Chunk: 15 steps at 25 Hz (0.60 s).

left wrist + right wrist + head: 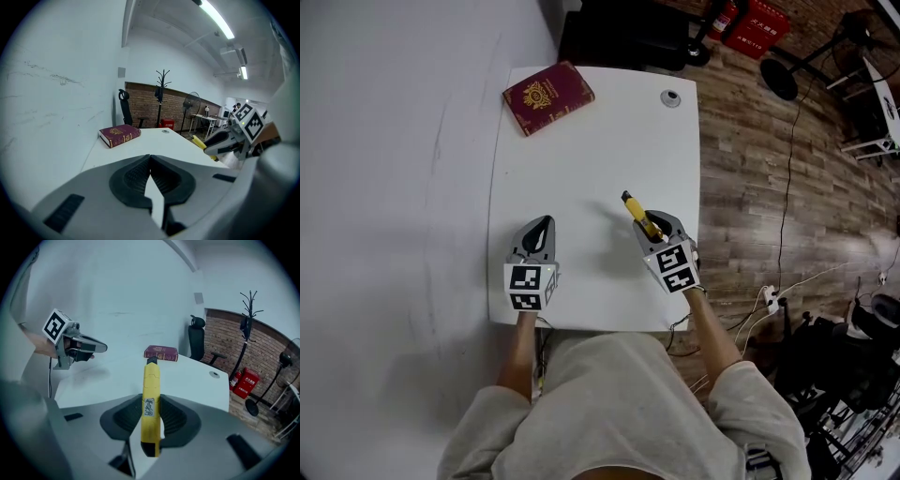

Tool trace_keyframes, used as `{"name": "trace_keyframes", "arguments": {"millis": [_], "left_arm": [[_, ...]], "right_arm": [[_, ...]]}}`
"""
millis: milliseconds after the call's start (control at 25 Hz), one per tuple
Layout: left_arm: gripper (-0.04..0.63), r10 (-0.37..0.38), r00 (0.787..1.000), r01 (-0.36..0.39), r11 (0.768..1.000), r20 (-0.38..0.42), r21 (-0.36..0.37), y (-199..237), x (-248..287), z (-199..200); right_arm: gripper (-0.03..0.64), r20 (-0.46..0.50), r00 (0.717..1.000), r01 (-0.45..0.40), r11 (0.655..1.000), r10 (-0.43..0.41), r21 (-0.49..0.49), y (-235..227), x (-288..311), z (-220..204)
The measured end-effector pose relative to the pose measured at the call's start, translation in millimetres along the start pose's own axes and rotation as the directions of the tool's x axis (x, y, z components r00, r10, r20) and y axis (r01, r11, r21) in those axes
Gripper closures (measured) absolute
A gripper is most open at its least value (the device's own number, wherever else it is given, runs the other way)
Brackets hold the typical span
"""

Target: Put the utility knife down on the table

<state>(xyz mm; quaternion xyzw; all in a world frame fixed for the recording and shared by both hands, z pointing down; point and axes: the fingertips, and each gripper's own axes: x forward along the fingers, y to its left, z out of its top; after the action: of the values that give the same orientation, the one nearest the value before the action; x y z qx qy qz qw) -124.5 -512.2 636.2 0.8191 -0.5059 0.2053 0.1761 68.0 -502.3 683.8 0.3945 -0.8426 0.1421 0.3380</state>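
My right tool clamps the yellow utility knife mid-body, nose out front, low over the worktop, well apart from the red book, ready to lay flat. My left tool is clenched on nothing and sits aside.

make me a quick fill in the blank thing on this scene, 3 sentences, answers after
1. The utility knife clamped in the right gripper is ____ in colour.
2. The left gripper holds ____ between its shut jaws.
3. In the head view, the maroon book lies near the white table's far ____ corner.
Missing words: yellow; nothing; left
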Motion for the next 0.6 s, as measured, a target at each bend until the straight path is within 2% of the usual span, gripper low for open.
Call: {"name": "trace_keyframes", "arguments": {"millis": [600], "left_arm": [[0.589, 0.030, 1.000, -0.030, 0.999, 0.002, -0.031, 9, 0, -4]], "right_arm": [[0.505, -0.161, 0.985, -0.098, 0.971, 0.064, -0.216, -12, 77, 8]]}}
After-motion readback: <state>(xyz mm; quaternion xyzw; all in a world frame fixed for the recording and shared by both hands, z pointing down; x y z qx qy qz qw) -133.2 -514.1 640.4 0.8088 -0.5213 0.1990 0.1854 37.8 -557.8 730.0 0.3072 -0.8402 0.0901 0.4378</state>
